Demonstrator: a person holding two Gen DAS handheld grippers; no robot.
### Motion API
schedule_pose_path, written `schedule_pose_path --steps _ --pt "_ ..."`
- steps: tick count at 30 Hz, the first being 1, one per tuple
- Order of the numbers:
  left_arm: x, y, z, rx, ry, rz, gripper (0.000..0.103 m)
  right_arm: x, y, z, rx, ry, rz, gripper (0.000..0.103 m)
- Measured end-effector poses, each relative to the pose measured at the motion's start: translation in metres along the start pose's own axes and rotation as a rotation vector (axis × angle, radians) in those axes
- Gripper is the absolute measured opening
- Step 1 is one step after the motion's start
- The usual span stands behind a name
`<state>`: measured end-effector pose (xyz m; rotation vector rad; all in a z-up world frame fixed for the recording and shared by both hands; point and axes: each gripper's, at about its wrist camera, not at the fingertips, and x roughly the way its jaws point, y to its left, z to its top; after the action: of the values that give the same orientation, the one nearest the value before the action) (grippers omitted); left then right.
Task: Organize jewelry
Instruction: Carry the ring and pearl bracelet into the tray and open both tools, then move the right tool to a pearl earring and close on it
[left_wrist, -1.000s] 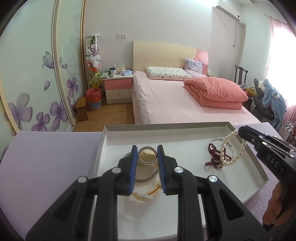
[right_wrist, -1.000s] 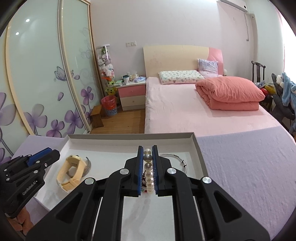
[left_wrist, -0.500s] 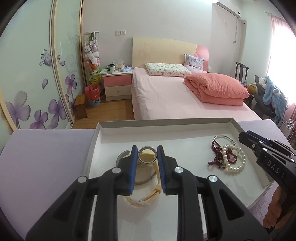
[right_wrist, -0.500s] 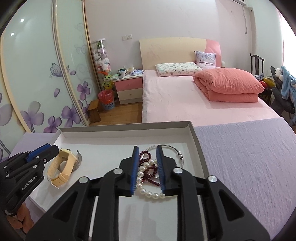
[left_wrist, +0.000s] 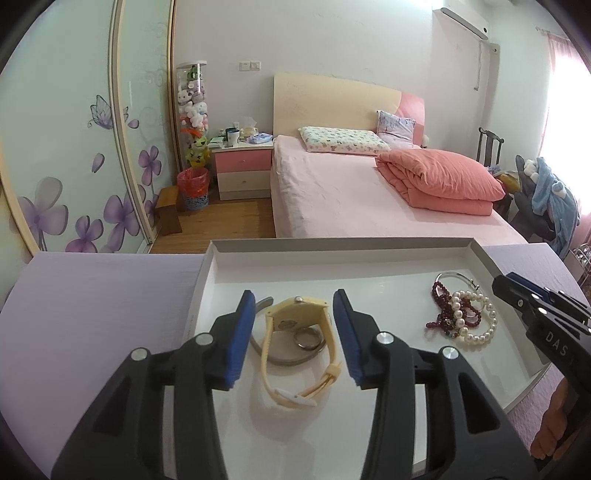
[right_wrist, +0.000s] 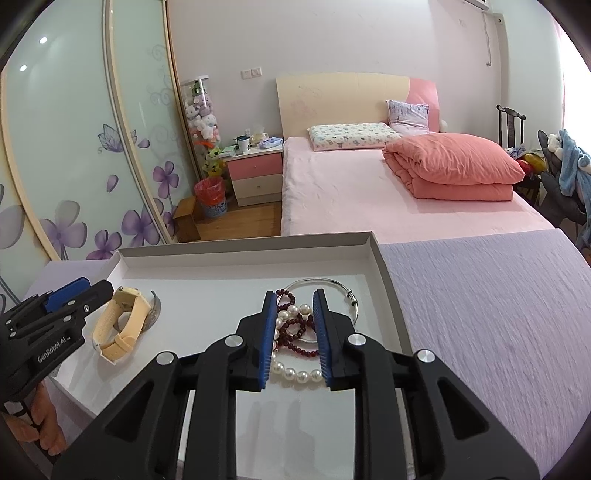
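**Lettering on my two tools**

Only two bits of text can be read — both on the tools I hold. From my right wrist view, the side of my left tool (right_wrist: 55, 325) carries white lettering, "GenRobot.AI", running along its black body. From my left wrist view, my right tool (left_wrist: 532, 310) shows white capitals "DAS" near the frame edge — the rest is cut off. I can read nothing else anywhere.

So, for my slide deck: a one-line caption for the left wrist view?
Open left tongs straddle a cream watch in a white tray, beaded bracelets to the right.
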<state>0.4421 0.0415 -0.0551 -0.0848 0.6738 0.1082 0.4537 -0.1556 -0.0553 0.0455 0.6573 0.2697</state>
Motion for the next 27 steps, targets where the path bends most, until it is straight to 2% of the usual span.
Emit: schedule_pose_path --steps 7,12,20,27 --pt "-0.016 0.013 -0.004 -0.018 -0.011 0.005 0.045 -0.018 0.002 -0.010 -0.015 -0.005 0.012 0.025" --pt "-0.038 0.027 -0.014 -0.023 -0.030 0.016 0.049 -0.039 0.006 -0.023 -0.029 -0.016 0.034 0.028" --pt "-0.084 0.050 -0.041 -0.028 -0.061 0.029 0.053 -0.070 0.010 -0.053 -0.045 0.008 0.066 0.028" --pt "-0.119 0.060 -0.071 -0.030 -0.077 0.037 0.060 -0.084 0.021 -0.082 -0.074 0.062 0.092 0.028"
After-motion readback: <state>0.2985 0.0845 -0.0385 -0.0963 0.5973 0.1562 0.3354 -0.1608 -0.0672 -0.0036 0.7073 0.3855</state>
